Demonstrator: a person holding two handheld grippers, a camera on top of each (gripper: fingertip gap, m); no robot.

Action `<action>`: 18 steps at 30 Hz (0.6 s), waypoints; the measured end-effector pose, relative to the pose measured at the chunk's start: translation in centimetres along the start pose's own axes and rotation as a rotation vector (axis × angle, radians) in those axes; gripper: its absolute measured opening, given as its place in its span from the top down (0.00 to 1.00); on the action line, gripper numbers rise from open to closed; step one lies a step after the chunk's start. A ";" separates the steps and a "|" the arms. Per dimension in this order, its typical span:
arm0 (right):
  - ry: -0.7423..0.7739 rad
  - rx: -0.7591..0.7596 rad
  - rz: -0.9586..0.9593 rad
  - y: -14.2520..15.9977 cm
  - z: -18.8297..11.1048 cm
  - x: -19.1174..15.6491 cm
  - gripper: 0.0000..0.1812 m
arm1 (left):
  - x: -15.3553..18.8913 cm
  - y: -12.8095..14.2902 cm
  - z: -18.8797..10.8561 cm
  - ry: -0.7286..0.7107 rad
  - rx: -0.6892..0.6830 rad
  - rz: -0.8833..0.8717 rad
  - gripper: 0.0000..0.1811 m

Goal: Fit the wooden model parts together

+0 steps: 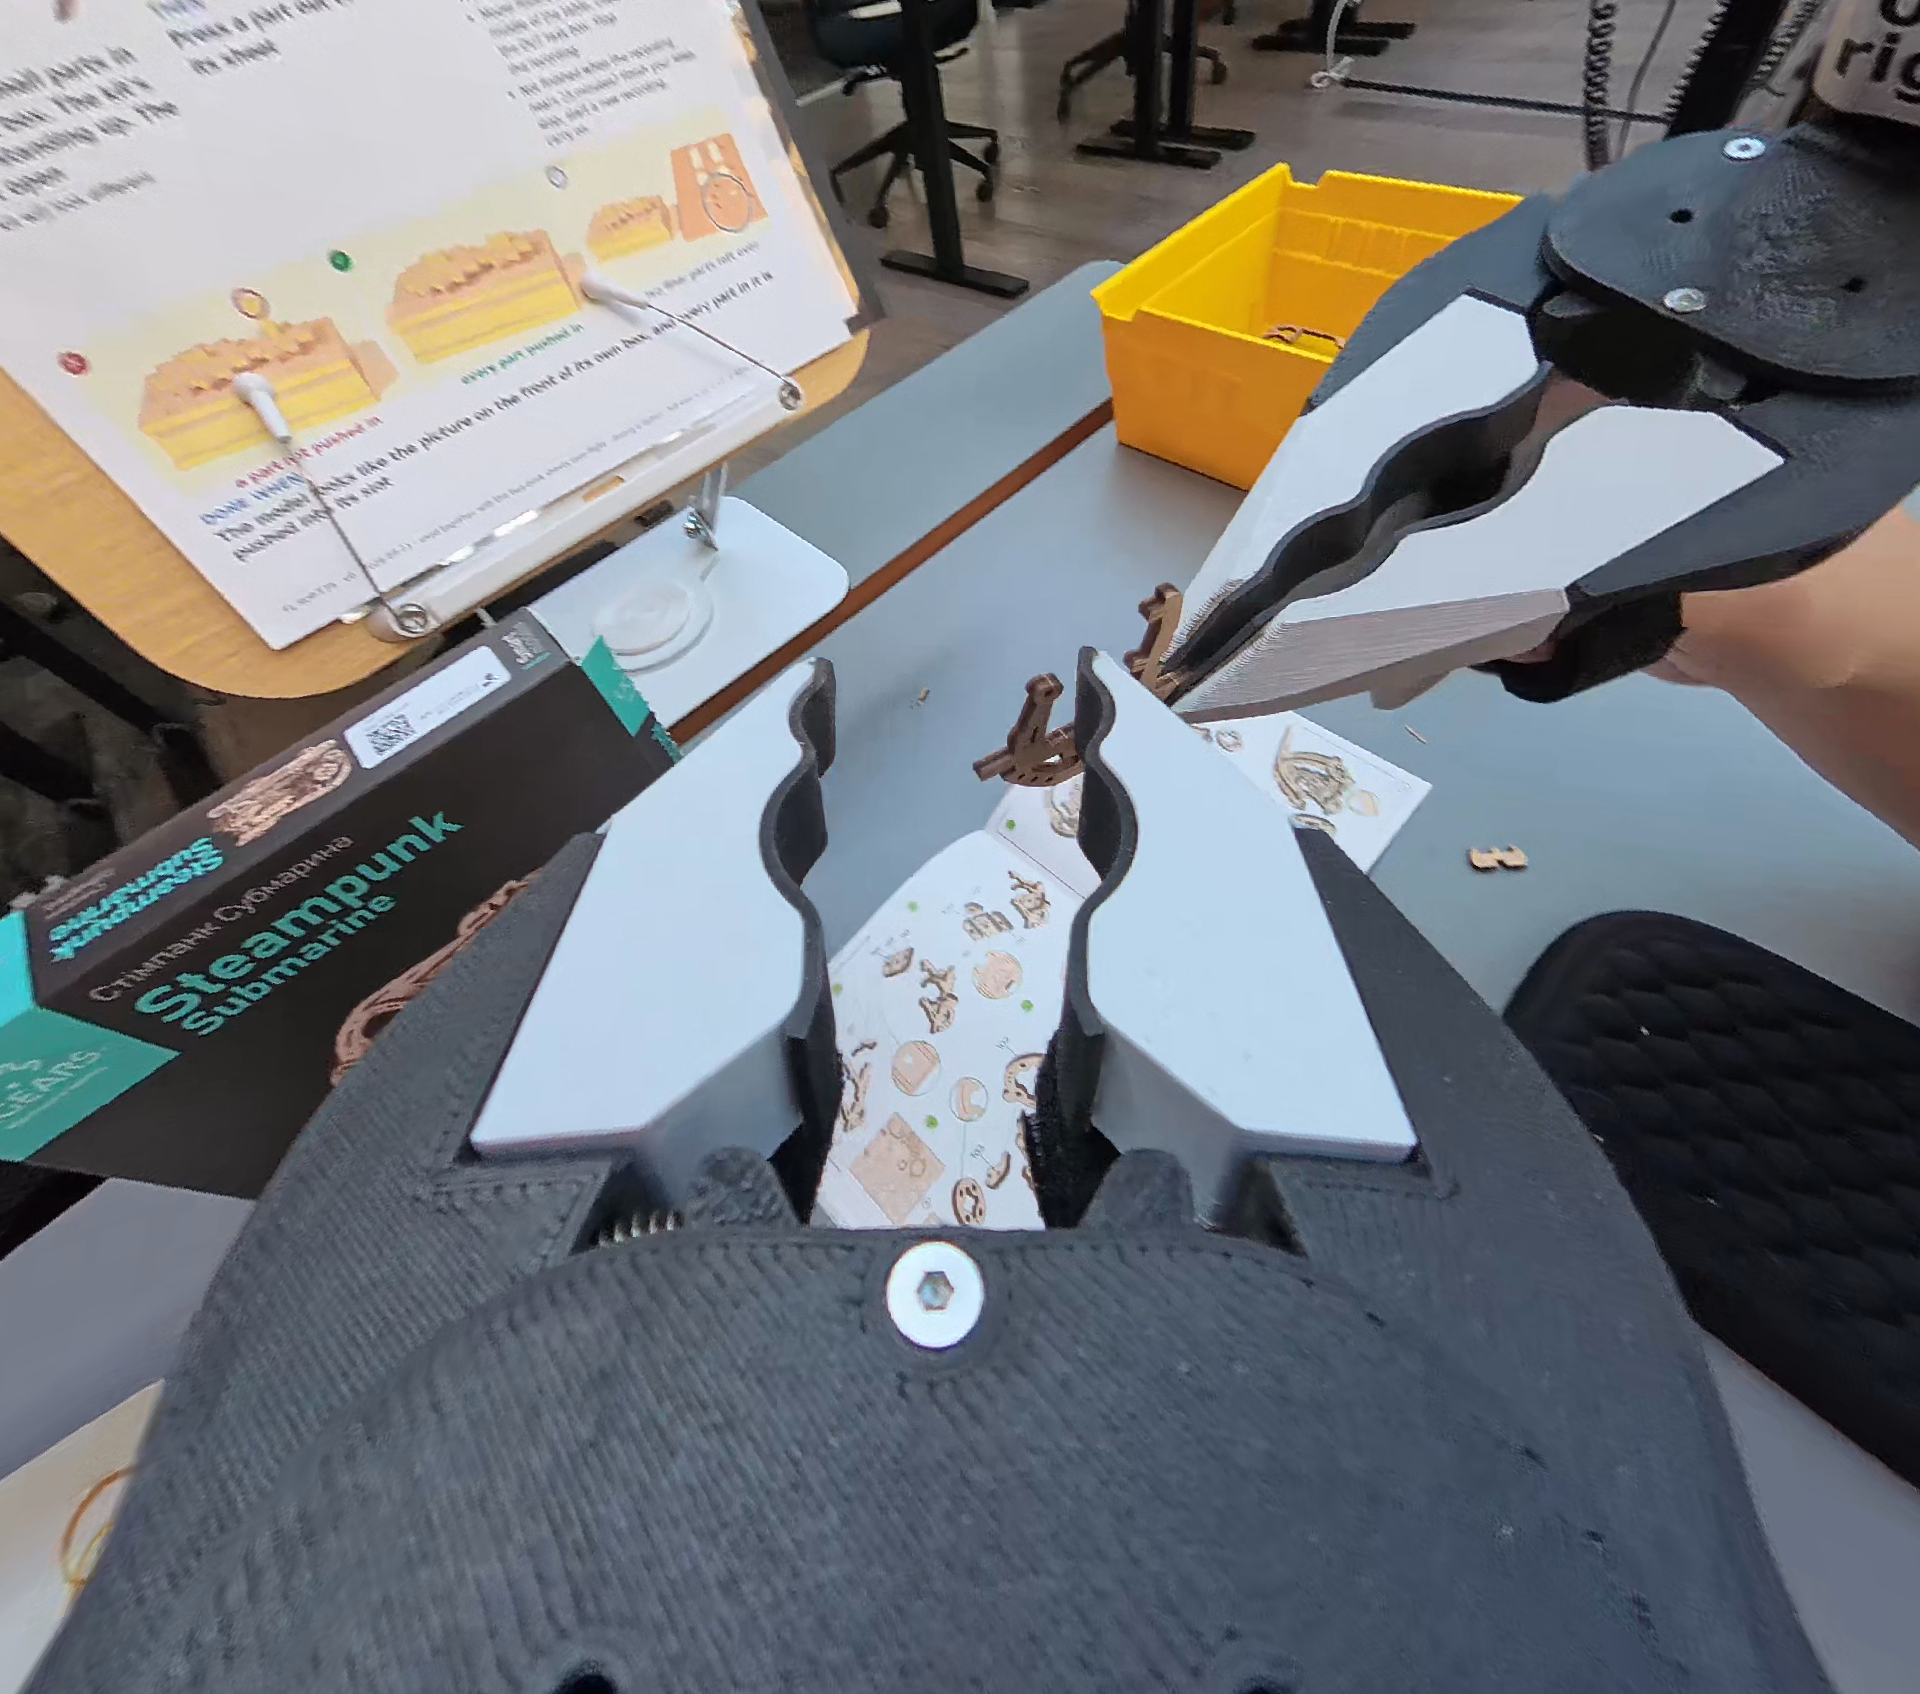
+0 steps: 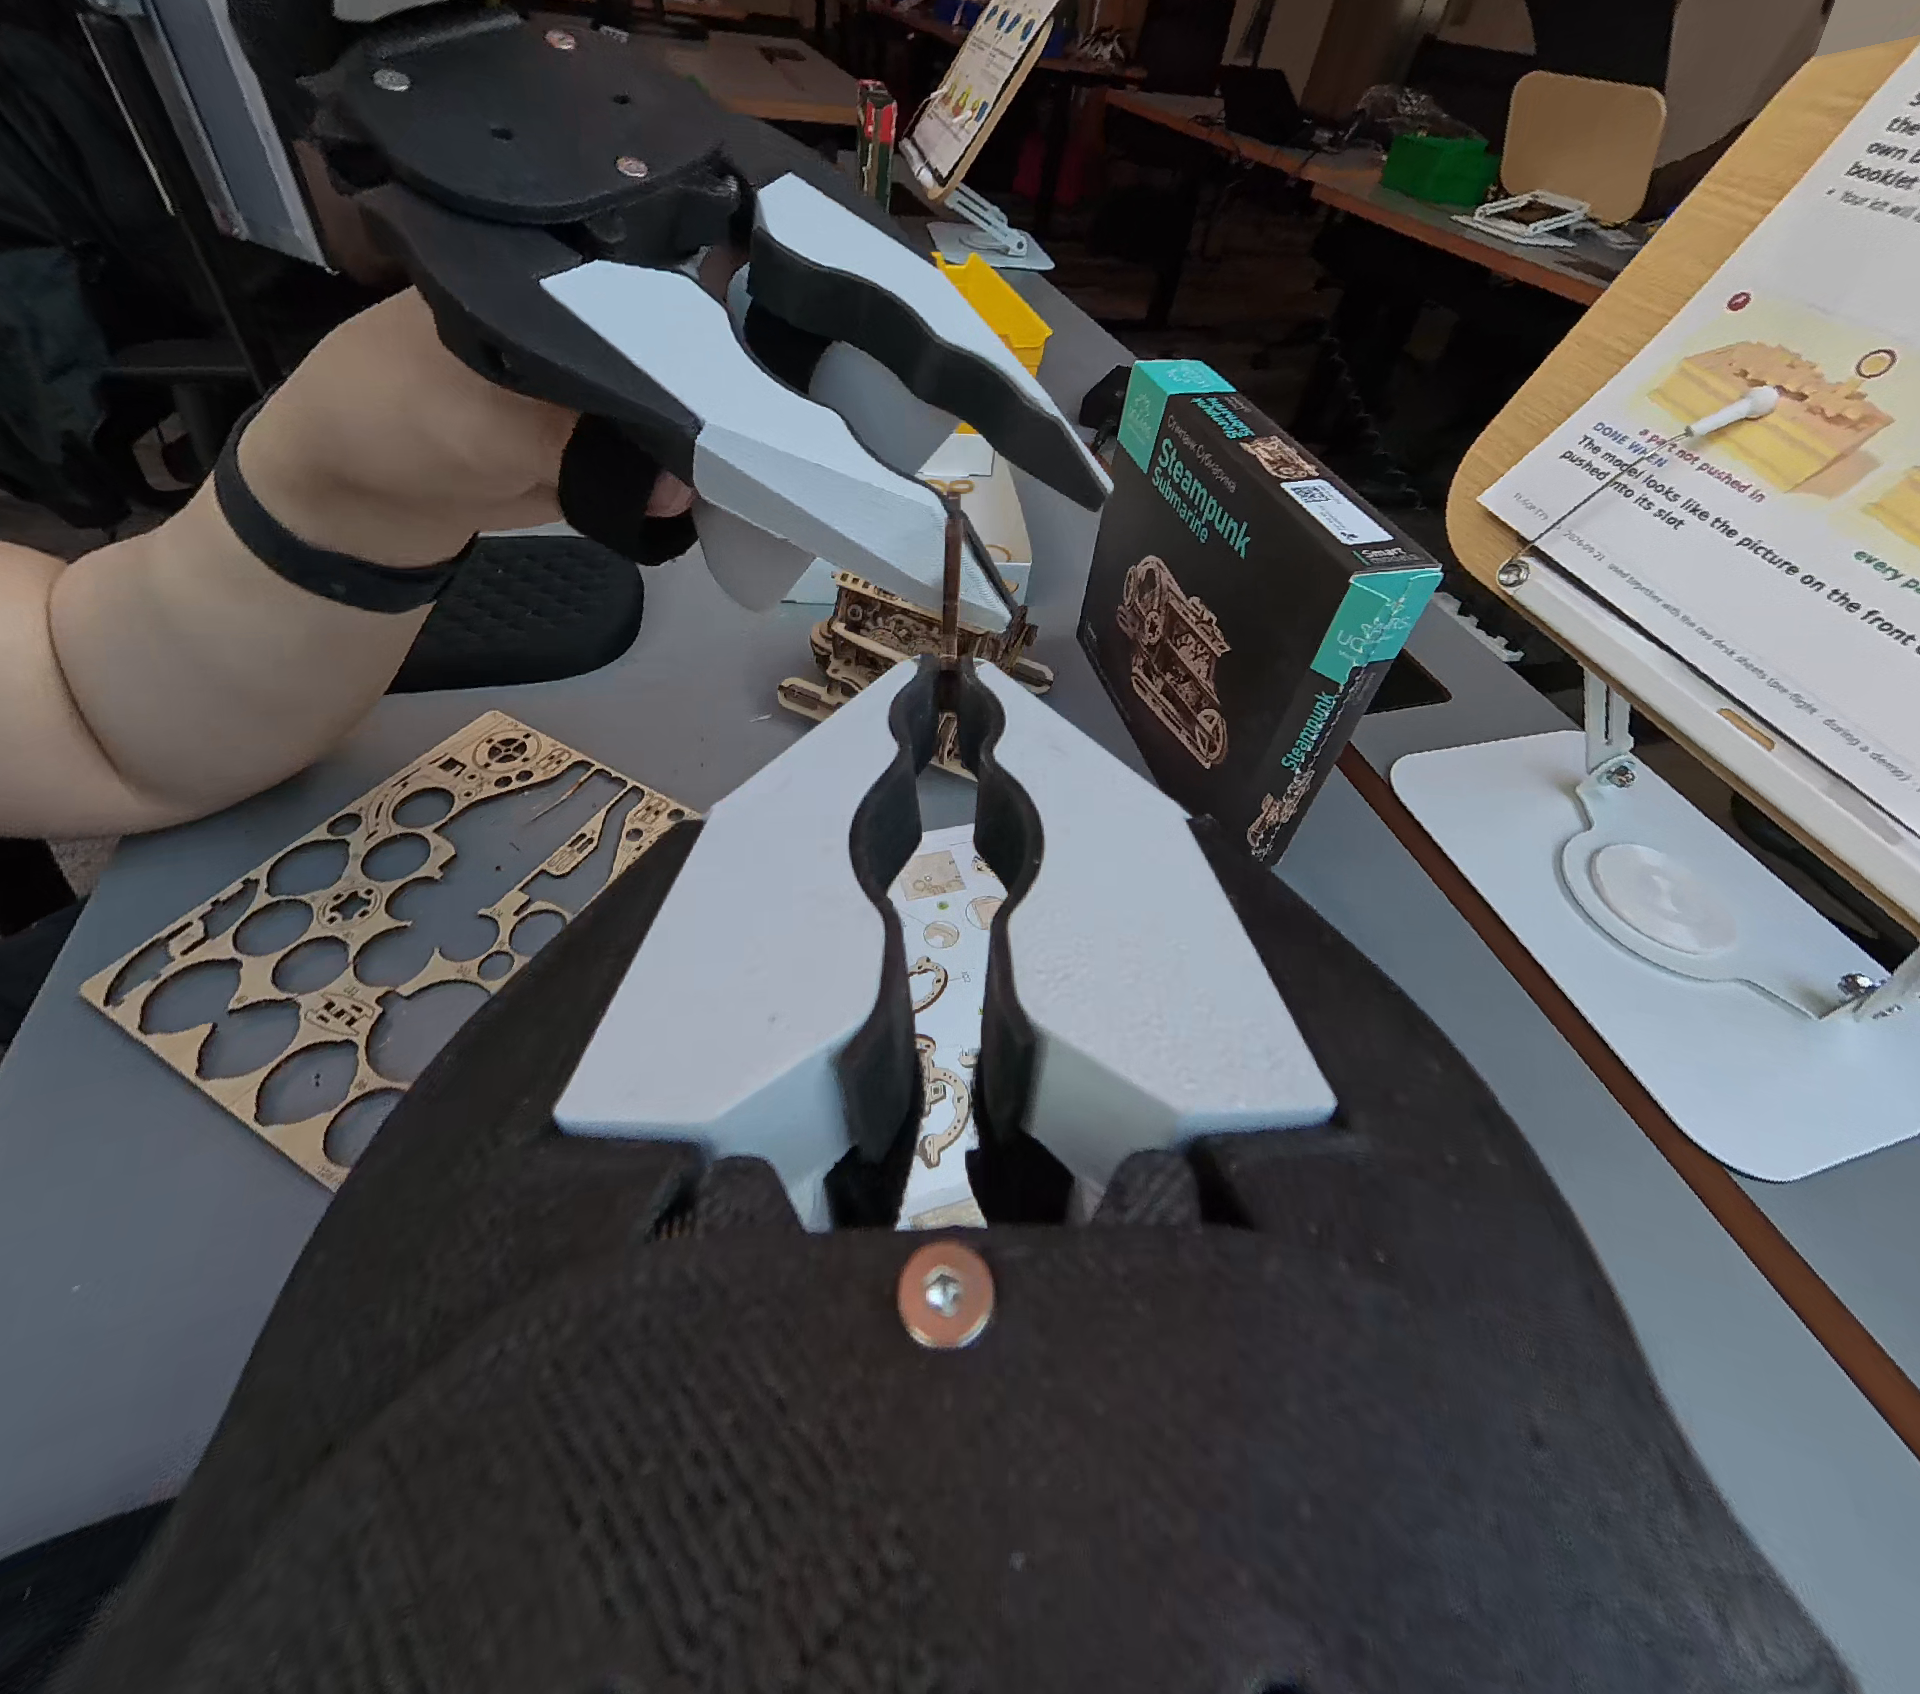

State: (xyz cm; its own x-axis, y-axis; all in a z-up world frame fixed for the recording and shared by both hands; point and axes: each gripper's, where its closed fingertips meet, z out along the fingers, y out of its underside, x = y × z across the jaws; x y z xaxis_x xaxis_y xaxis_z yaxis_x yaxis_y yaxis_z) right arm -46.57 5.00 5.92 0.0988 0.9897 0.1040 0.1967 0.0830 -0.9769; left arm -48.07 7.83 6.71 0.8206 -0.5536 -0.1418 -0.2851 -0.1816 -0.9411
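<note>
My right gripper (image 2: 948,670) is shut on a thin brown wooden part (image 2: 951,584), seen edge-on and held above the table. In the left wrist view the right gripper (image 1: 1179,668) comes in from the right, and the part (image 1: 1029,745) reaches toward my left gripper (image 1: 956,676). The left gripper is open, with the part at the tip of its right finger. In the right wrist view the left gripper (image 2: 1039,548) hovers open over the part's top end. A partly built wooden model (image 2: 883,636) stands on the table behind.
A punched-out wooden sheet (image 2: 364,917) lies at the left. The kit box (image 2: 1247,584) stands to the right, and an instruction booklet (image 1: 935,1021) lies below the grippers. A yellow bin (image 1: 1278,314), a stand with an instruction sheet (image 1: 416,190) and a black pad (image 1: 1766,1125) surround the work spot.
</note>
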 end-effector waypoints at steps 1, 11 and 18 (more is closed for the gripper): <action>0.019 0.020 0.010 -0.2 0.0 0.2 1.00 | -0.2 -0.4 -0.1 -0.041 0.019 0.016 0.75; 0.116 0.162 0.060 -1.9 -0.6 1.0 1.00 | -1.2 -2.9 -0.9 -0.291 0.181 0.145 0.69; 0.151 0.170 0.171 -1.5 -0.7 1.9 1.00 | -1.0 -2.8 -0.9 -0.315 0.170 0.163 0.68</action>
State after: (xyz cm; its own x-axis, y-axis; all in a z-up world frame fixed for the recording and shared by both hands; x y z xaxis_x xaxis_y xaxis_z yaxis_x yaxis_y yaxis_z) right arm -46.04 6.68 7.72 0.2630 0.9635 -0.0506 -0.0007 -0.0523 -0.9986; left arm -48.54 8.20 9.77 0.8906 -0.2830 -0.3560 -0.3598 0.0404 -0.9322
